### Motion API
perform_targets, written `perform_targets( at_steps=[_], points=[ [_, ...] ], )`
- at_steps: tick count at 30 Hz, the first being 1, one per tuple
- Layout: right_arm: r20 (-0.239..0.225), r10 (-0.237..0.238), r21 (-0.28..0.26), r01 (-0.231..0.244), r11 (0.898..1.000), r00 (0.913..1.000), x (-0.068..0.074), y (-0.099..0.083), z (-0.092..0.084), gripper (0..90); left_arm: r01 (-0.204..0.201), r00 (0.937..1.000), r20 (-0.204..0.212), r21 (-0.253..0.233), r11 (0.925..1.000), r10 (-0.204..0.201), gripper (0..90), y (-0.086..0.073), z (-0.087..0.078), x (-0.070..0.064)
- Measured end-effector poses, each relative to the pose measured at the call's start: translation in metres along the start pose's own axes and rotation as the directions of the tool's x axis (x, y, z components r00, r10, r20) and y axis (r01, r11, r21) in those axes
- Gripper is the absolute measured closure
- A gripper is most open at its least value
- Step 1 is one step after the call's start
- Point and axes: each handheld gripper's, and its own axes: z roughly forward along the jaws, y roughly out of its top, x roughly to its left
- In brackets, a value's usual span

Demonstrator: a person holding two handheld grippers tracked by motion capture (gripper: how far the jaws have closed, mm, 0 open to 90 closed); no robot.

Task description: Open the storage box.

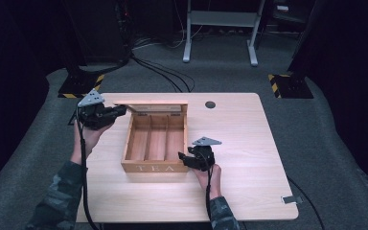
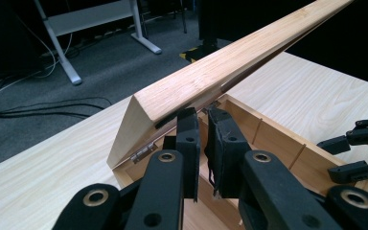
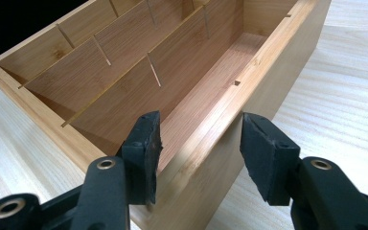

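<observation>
Fingers [image 2: 223, 143] of the left gripper [image 2: 200, 125] stand almost together, with just a narrow slit between the two black pads. They sit at the back left corner of the wooden tea box [image 1: 155, 143], right under the raised lid [image 2: 211, 76]. The lid slopes up and away over the pads, hinged along the box's back edge; from this angle it is hard to say whether the pads pinch the lid's edge or only rest beneath it.

In the high view, the left gripper [image 1: 117, 111] reaches in from the left toward the lid [image 1: 151, 103], which stands open at the far side of the box. The box sits a little left of the middle of a pale wooden table [image 1: 249, 143]; it has three long compartments and the word TEA on its near face.

Over at the box's near right corner, the right gripper [image 1: 184, 157] straddles the right-hand wall. In the right gripper view, one pad [image 3: 146, 143] sits inside the box and the other outside, with the wall [image 3: 249, 91] running between them. The gripper [image 3: 199, 148] is closed about as far as it goes, yet the outer pad seems to stand a little clear of the wood.

Both forearms wear camouflage-pattern sleeves [image 1: 57, 201]. Dark grey carpet [image 1: 38, 124] surrounds the table, and cables [image 1: 163, 72] trail across it.
</observation>
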Motion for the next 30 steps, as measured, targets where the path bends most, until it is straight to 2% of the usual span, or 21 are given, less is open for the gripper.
perform_targets(
  at_steps=[30],
  points=[
    [-0.002, -0.001, 0.0, 0.001, 1.0, 1.0, 0.0001, 0.0002, 0.0, 48.8, -0.001, 1.0, -0.002, -0.003, 1.0, 0.001, 82.9, 0.0015, 0.0011, 0.0008]
  ],
)
